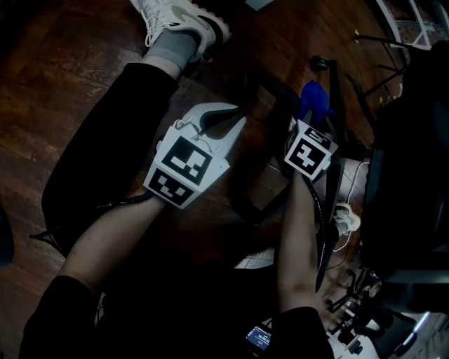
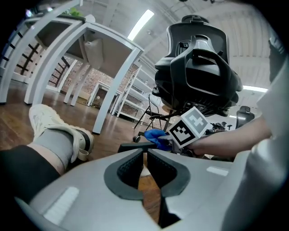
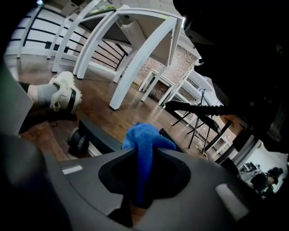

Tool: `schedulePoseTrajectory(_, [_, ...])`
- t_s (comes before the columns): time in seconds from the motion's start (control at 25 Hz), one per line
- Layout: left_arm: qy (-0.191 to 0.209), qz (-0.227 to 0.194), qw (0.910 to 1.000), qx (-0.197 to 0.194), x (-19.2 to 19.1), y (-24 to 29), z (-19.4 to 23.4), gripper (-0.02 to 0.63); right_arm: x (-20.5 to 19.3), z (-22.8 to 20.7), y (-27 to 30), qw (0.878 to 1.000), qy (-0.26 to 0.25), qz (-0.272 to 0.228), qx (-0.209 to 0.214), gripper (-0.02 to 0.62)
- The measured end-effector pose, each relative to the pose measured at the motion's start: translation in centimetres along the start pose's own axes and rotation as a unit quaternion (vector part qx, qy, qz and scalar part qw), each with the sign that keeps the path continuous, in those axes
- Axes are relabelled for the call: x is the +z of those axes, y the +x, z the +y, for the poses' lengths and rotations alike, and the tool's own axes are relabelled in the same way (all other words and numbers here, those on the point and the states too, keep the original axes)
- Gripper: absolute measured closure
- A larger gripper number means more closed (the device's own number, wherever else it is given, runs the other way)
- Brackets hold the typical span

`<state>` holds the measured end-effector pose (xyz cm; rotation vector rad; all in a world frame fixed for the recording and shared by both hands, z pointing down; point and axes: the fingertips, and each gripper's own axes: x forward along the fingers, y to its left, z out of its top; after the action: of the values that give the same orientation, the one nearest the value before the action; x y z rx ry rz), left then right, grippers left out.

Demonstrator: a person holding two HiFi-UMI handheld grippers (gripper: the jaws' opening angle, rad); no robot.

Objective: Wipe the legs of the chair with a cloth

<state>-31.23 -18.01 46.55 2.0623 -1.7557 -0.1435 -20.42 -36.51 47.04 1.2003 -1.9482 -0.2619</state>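
Tight on the right side: black office chair [image 2: 198, 76] overhangs there, its black spoke legs [image 3: 97, 135] fan out low over the dark wood floor [image 1: 63, 63], with a black caster [image 3: 76, 142] at one leg's end. White cables and a power strip [image 1: 347, 217] lie on the floor near the chair base. On the left, the person's black-trousered leg [image 1: 105, 133] and white sneaker [image 1: 182, 17] take up the floor beside the base. More open floor shows beyond, up to the white desk frame legs [image 3: 140, 63].

Left gripper [image 2: 144, 158]: grey-white, jaws together, nothing between the pads, only floor showing past them. It sits low, just beside the trousered leg and apart from the chair legs.

Right gripper [image 3: 144, 153]: dark, jaws clamped on a blue microfibre cloth [image 3: 142, 140], which bunches out past the tips. The cloth hangs just above a chair leg near the caster; can't tell whether it touches.
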Motion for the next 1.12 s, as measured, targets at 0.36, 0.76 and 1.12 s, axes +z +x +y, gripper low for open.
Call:
schedulePoseTrajectory(0.36, [-0.017,0.005,0.9998,0.009,-0.1,-0.4,-0.1,0.575,3.2,7.3,-0.2,0.997,-0.034,-0.04,0.052,0.514])
schedulePoseTrajectory(0.76, [-0.009,0.002,0.9984,0.055,0.8,-1.2,2.2,0.575,5.3,13.1,-0.7,0.99,-0.06,-0.081,0.103,0.514])
schedulePoseTrajectory(1.12, [-0.041,-0.003,0.998,0.048,0.5,-1.0,2.2,0.575,0.2,8.0,-4.3,0.992,0.058,-0.044,0.099,0.512])
